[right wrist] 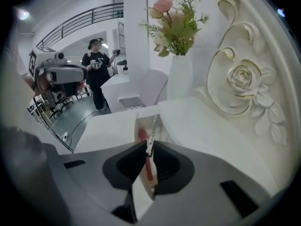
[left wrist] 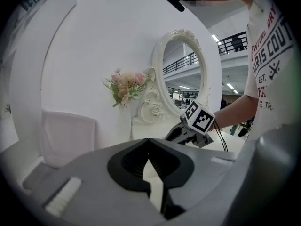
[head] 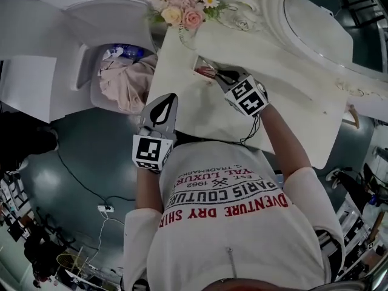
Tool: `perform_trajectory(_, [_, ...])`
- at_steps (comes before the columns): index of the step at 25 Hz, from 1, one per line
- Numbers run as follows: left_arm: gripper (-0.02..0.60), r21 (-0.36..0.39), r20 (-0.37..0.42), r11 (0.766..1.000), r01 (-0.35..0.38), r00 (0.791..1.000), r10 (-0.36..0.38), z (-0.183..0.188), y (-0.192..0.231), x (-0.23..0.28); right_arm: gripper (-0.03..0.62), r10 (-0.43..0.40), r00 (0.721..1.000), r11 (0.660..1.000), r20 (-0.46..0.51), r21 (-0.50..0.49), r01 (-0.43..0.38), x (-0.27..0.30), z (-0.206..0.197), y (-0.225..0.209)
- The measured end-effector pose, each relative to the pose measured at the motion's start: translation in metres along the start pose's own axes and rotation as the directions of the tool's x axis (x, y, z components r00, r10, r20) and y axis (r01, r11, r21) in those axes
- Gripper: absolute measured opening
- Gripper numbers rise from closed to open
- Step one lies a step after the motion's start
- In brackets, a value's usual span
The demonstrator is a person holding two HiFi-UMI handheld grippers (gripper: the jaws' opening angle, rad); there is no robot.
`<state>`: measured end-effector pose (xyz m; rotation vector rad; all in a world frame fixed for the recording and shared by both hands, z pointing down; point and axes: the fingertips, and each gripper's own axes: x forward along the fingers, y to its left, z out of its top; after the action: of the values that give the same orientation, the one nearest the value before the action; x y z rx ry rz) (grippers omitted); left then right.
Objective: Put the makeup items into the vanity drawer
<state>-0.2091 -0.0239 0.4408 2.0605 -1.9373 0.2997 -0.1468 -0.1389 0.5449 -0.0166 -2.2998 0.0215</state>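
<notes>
My right gripper [head: 219, 76] [right wrist: 149, 147] reaches over the open vanity drawer [head: 205, 71] [right wrist: 139, 122] at the white table's far left. It is shut on a thin pale makeup stick [right wrist: 151, 131] that points into the drawer. A red makeup item [head: 207, 72] [right wrist: 145, 161] lies inside the drawer below the stick. My left gripper [head: 162, 109] [left wrist: 149, 142] hangs back by the table's near left edge, shut, with nothing between its fingers. From the left gripper view the right gripper [left wrist: 181, 134] shows ahead, in front of the oval mirror [left wrist: 188, 84].
A vase of pink and white flowers [head: 182, 5] [right wrist: 176, 27] stands just behind the drawer, beside the carved mirror frame [right wrist: 242, 79]. Left of the vanity table [head: 285, 83] is a white tub with pink cloth [head: 127, 80]. A person in black [right wrist: 96, 72] stands far off.
</notes>
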Motion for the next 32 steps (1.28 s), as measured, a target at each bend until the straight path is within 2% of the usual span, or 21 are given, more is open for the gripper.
perform_trajectory(5, [0.006,-0.015,0.003,0.999,-0.03,1.0,0.03,-0.003,0.004,-0.008,0.052,-0.015,1.0,1.0,0.007,0.021,0.015,0.002,0.0,-0.004])
perform_trajectory(8, [0.006,-0.014,0.012,0.999,-0.031,0.999,0.031,0.001,0.005,-0.007,0.121,-0.027,1.0,0.998,0.012,0.052,0.026,-0.001,-0.001,-0.006])
perform_trajectory(12, [0.006,0.004,0.02,1.0,-0.014,1.0,0.014,0.007,0.002,-0.003,0.13,-0.049,0.998,0.997,0.033,0.063,0.047,-0.009,0.0,-0.005])
perform_trajectory(17, [0.006,0.044,0.028,0.998,0.042,0.999,-0.043,0.019,-0.007,0.008,0.129,-0.166,0.98,0.981,0.112,0.119,0.153,-0.035,0.013,-0.017])
perform_trajectory(19, [0.006,0.067,0.037,0.995,0.072,0.997,-0.074,0.028,-0.01,0.015,0.108,-0.219,0.966,0.968,0.136,0.155,0.197,-0.049,0.016,-0.022])
perform_trajectory(23, [0.006,0.104,0.058,0.987,0.125,0.99,-0.131,0.047,-0.017,0.032,0.052,-0.325,0.931,0.928,0.165,0.246,0.28,-0.08,0.018,-0.032])
perform_trajectory(26, [0.006,0.14,0.078,0.976,0.164,0.981,-0.176,0.064,-0.026,0.044,0.025,-0.399,0.893,0.893,0.208,0.31,0.327,-0.108,0.022,-0.04])
perform_trajectory(32, [0.006,0.205,0.127,0.949,0.237,0.955,-0.266,0.103,-0.041,0.066,0.009,-0.561,0.768,0.804,0.307,0.421,0.42,-0.17,0.027,-0.055])
